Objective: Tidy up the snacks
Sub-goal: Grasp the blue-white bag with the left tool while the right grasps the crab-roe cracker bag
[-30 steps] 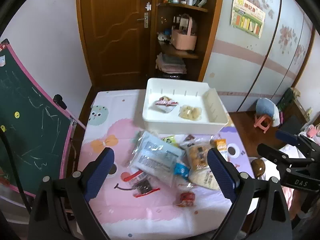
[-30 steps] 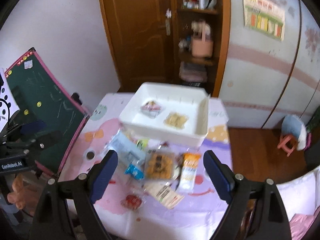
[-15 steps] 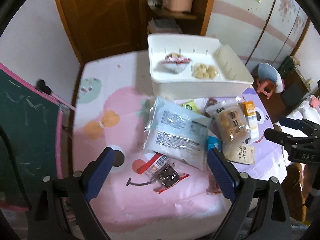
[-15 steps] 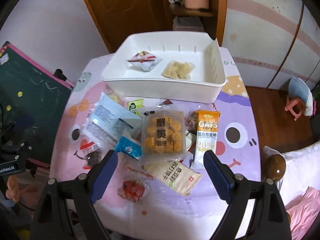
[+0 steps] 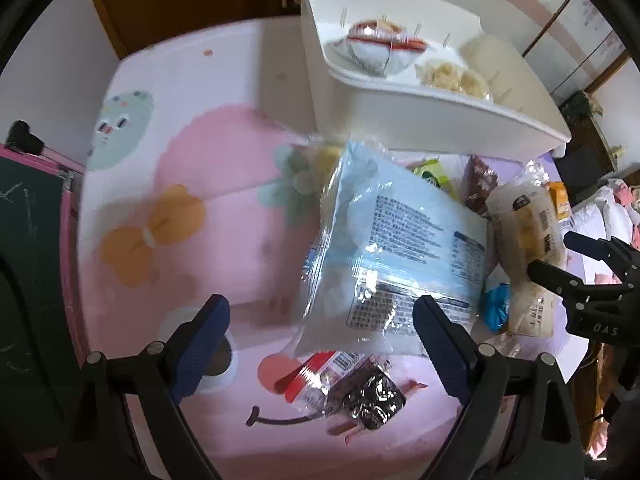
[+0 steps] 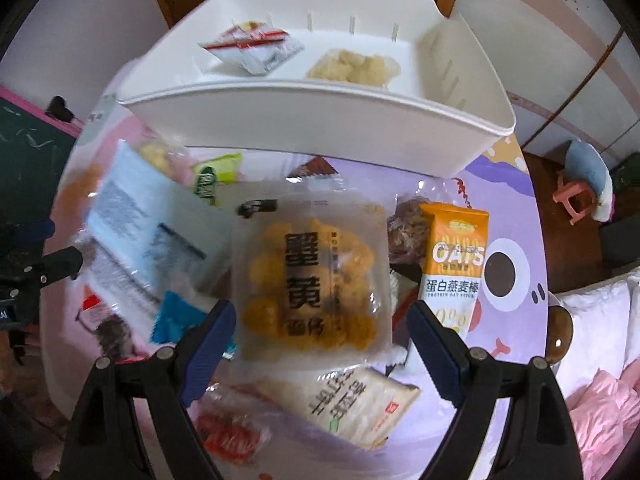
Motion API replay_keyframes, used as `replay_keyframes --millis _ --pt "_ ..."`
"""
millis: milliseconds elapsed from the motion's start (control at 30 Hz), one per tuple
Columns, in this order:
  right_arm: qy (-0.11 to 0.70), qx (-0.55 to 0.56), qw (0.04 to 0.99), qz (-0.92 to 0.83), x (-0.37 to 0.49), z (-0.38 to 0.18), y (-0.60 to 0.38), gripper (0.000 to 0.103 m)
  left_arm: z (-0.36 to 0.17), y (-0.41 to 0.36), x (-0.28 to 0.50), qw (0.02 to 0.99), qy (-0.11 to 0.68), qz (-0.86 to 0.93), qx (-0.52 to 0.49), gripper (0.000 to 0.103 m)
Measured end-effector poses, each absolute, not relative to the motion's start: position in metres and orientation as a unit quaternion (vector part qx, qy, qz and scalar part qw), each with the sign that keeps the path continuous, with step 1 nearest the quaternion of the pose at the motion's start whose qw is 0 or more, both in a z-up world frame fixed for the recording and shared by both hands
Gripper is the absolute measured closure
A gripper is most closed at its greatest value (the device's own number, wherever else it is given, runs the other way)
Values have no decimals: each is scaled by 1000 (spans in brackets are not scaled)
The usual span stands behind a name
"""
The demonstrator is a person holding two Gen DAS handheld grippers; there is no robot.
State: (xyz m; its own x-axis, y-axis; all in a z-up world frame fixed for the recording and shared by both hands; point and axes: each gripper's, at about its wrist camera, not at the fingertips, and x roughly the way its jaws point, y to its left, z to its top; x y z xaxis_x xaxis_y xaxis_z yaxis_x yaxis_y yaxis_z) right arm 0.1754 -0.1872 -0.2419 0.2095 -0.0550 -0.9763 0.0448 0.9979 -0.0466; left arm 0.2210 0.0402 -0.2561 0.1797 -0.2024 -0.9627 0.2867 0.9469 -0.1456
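The orange bar (image 6: 456, 268) reads "OATS" and "PROTEIN OAT STICK"; the clear yolk-snack pack (image 6: 312, 276) beside it carries large Chinese characters. The blue pack (image 5: 392, 248) shows only fine print, too blurred to read. Both lie mid-table before the white bin (image 6: 320, 116) at the far edge. Left gripper (image 5: 320, 348) and right gripper (image 6: 320, 340), jaws spread and empty, have dropped closer to the snacks than half a second ago.

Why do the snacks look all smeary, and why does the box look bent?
Left wrist view: the table's pink patterned cloth smears from motion blur, and glare glints off the pale blue plastic packet. Right wrist view: the packets at the left blur, and the fisheye lens bows the white plastic bin.
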Motion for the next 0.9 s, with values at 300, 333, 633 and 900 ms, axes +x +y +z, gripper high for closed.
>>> replay_keyframes --millis 300,333,633,900 --pt "639 5 769 -30 190 -256 -181 15 -282 26 236 744 644 -176 19 11" --pt "641 5 767 -31 192 -259 -180 15 -284 24 238 741 647 -178 15 11" --pt "651 -10 757 -50 196 -275 -176 22 -285 3 238 726 650 -224 -17 53" --pt "635 -25 771 -45 185 -264 -170 39 -254 -4 224 742 627 -237 -13 92"
